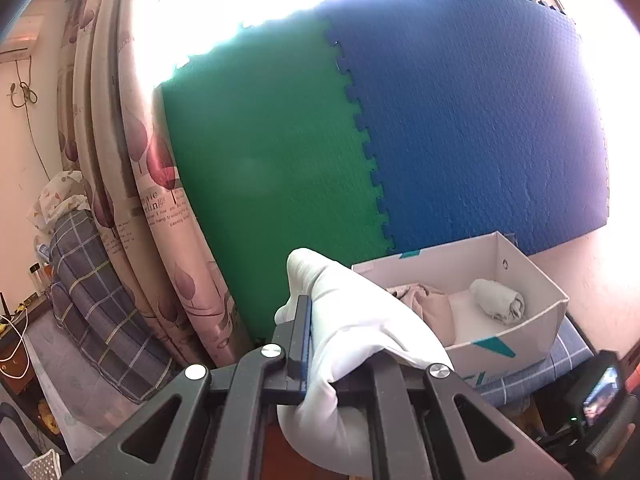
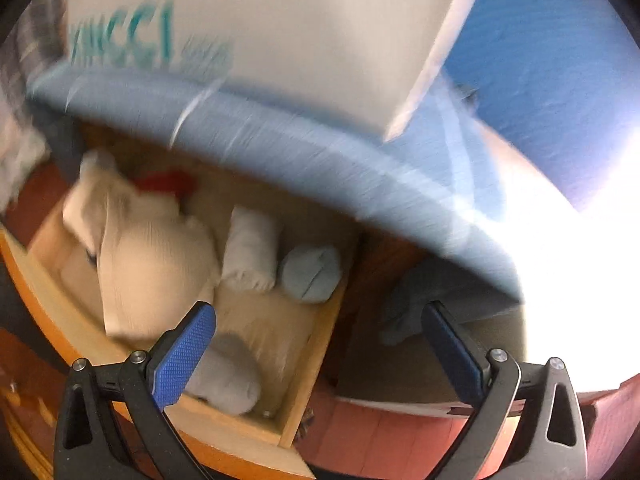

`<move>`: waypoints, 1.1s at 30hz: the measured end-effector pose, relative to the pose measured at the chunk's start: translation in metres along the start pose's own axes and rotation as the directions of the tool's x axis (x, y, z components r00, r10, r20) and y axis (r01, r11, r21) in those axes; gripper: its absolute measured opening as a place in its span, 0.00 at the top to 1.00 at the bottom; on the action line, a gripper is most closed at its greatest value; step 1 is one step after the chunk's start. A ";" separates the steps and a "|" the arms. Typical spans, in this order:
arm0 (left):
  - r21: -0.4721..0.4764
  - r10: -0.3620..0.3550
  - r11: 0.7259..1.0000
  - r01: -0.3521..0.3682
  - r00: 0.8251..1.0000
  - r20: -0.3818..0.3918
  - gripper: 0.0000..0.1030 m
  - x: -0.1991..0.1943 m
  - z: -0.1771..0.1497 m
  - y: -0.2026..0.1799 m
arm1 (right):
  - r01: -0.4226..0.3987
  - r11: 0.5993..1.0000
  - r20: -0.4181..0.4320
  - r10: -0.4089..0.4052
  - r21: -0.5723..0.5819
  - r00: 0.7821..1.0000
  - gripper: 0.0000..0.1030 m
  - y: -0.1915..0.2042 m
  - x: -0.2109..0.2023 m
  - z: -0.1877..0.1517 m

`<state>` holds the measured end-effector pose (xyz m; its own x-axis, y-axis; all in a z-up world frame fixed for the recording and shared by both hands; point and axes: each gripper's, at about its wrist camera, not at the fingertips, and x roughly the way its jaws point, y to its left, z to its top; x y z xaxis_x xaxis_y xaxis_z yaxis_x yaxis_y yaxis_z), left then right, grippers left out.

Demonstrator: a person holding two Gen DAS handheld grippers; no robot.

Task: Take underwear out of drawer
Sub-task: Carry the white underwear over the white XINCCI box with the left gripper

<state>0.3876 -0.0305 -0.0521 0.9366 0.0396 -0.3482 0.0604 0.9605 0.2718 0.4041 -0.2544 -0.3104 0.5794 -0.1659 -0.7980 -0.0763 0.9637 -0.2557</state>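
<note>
Left tool [image 1: 320,344] clamped on white underwear [image 1: 356,336], lifted clear of the drawer.

Beyond it stands a white cardboard box [image 1: 520,332] holding a rolled grey garment [image 1: 498,300], against green and blue foam mats [image 1: 400,140]. The right tool [image 2: 320,340] hangs wide open, gripping nothing, over the wooden drawer [image 2: 316,360], where rolled garments [image 2: 252,254] lie.

bed [image 1: 568,354] | checked blue cover | white cardboard box [image 1: 520,332] on top
</note>
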 end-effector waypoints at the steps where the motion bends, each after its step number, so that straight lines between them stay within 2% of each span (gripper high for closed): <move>1: -0.003 0.001 1.000 -0.001 1.000 0.003 0.94 0.001 0.002 0.000 | 0.046 0.999 0.035 -0.047 0.019 0.998 0.01 -0.005 -0.008 0.001; 5: -0.022 -0.004 1.000 0.004 1.000 0.012 0.94 0.006 0.011 -0.003 | 0.111 0.987 0.140 -0.127 0.117 0.982 0.01 -0.025 -0.033 0.003; 11: -0.048 -0.011 0.999 0.013 1.000 0.026 0.94 0.019 0.029 -0.010 | 0.174 0.946 0.215 -0.237 0.274 0.948 0.01 -0.054 -0.056 0.003; 18: -0.052 -0.021 0.998 0.023 0.999 0.043 0.94 0.037 0.047 -0.026 | 0.177 0.867 0.359 -0.368 0.466 0.858 0.01 -0.086 -0.101 -0.009; 21: -0.065 -0.026 0.997 0.029 0.999 0.047 0.94 0.044 0.055 -0.032 | 0.121 0.861 0.383 -0.340 0.494 0.859 0.01 -0.096 -0.107 -0.009; 27: -0.051 -0.015 0.999 0.018 0.998 0.065 0.94 0.063 0.078 -0.051 | 0.090 0.830 0.371 -0.340 0.551 0.864 0.01 -0.111 -0.110 -0.014; 33: -0.039 0.009 0.999 -0.007 0.998 0.061 0.94 0.089 0.099 -0.067 | 0.068 0.810 0.349 -0.325 0.582 0.879 0.01 -0.118 -0.105 -0.021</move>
<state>0.5013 -0.1187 -0.0131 0.9565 0.0313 -0.2899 0.0407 0.9702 0.2388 0.3349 -0.3548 -0.2084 0.8173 -0.3860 -0.4278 0.4502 0.8912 0.0560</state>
